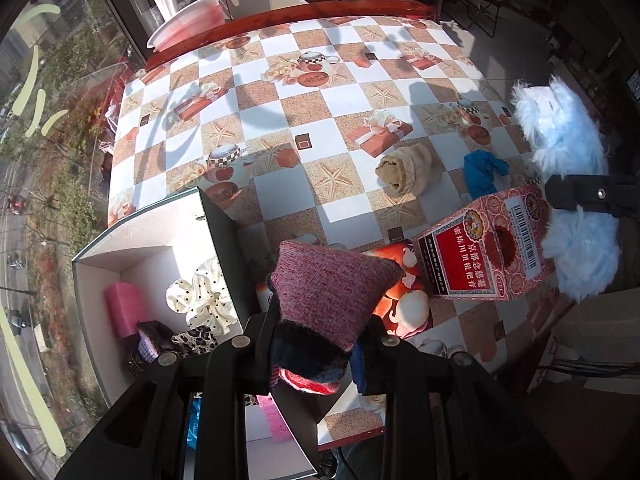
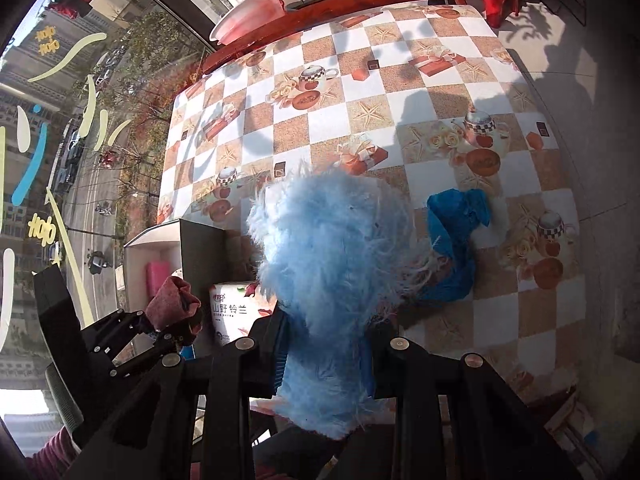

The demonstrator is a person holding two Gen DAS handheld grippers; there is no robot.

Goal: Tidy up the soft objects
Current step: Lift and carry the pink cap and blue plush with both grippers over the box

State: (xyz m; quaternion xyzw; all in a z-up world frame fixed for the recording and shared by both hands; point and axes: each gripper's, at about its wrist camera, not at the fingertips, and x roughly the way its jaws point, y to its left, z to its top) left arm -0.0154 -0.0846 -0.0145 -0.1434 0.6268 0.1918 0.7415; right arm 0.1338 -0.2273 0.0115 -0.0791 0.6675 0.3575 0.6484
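Observation:
My left gripper (image 1: 316, 344) is shut on a pink knitted sock (image 1: 332, 284) with a dark cuff, held just right of the open box (image 1: 120, 256); the sock also shows in the right wrist view (image 2: 172, 300). The box holds a pink foam block (image 1: 124, 308), a cream dotted scrunchie (image 1: 204, 300) and a leopard-print piece (image 1: 196, 338). My right gripper (image 2: 326, 352) is shut on a fluffy light-blue item (image 2: 328, 248), held above the table; it also shows in the left wrist view (image 1: 560, 128). A rolled beige cloth (image 1: 408, 168) and a blue cloth (image 2: 456, 236) lie on the table.
The checkered tablecloth (image 1: 344, 96) covers the table. A red printed carton (image 1: 488, 252) stands near the front edge. A tissue box (image 2: 236, 312) sits beside the open box. A pink-white bowl (image 1: 188, 20) rests beyond the wooden rail at the back left.

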